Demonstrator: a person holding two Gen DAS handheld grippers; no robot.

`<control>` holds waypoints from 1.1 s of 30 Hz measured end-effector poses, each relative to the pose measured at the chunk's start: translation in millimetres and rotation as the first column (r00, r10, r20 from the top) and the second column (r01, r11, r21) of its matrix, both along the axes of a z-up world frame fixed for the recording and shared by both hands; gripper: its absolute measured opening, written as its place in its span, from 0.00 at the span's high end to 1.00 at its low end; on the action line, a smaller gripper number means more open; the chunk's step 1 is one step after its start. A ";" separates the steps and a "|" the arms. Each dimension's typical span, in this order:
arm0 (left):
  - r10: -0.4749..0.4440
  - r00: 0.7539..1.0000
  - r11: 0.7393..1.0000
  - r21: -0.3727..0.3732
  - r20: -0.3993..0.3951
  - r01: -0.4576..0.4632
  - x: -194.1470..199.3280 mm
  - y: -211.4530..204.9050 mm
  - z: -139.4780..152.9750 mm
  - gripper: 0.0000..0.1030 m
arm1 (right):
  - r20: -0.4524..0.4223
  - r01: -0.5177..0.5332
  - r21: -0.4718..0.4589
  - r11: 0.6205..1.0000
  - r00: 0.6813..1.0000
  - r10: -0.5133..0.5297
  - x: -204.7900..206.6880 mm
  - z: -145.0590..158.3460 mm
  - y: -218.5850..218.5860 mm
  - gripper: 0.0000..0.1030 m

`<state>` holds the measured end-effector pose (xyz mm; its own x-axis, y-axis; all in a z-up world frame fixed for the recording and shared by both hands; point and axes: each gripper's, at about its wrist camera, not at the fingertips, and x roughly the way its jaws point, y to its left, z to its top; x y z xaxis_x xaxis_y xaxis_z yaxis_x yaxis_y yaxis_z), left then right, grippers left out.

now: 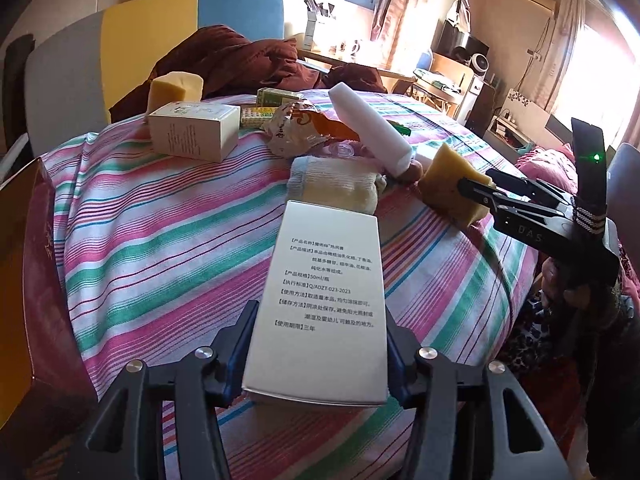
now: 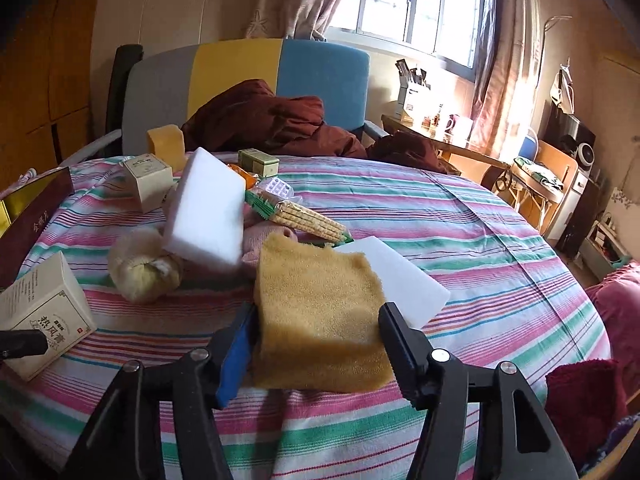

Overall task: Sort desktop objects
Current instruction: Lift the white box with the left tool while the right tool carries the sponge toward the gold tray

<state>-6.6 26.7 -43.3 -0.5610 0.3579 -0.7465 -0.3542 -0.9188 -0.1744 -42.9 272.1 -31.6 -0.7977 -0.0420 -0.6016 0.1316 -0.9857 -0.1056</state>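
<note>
Fingers clamp both loads — left gripper (image 1: 320,354) white carton (image 1: 320,304), right gripper (image 2: 318,344) yellow sponge (image 2: 320,308).

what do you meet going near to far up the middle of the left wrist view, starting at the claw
left claw → white box with printed text → rolled cream sock → crinkled snack wrapper → small green box → dark red blanket → blue chair back

The dark red box (image 1: 24,280) is cut off by the left edge; its gold lettering is unreadable.
</note>
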 end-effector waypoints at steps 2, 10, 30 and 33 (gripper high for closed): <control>0.014 1.000 1.000 0.009 -0.011 -0.014 3.8 -6.5 3.5 0.46 | -0.007 -0.015 -0.037 0.999 1.000 0.015 9.2 6.5 -4.3 0.41; 0.061 0.997 0.997 0.038 -0.041 -0.060 16.0 -28.1 12.1 0.46 | -0.018 -0.146 -0.035 0.989 0.989 0.145 27.4 20.3 -62.6 0.57; 0.107 0.994 0.994 0.019 -0.003 -0.107 21.9 -41.8 -3.6 0.46 | 0.036 -0.092 -0.079 0.993 0.995 0.095 22.5 0.8 -30.7 0.04; 0.105 0.995 0.995 0.007 -0.004 -0.105 21.4 -39.6 -5.9 0.46 | 0.056 -0.076 -0.082 0.994 0.995 0.081 12.9 -10.5 -31.6 0.23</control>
<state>14.8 -12.9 -49.1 -0.5985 0.3020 -0.7421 -0.2569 -0.9497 -0.1793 -30.0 240.5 -42.0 -0.7529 -0.1529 -0.6402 0.2128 -0.9769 -0.0169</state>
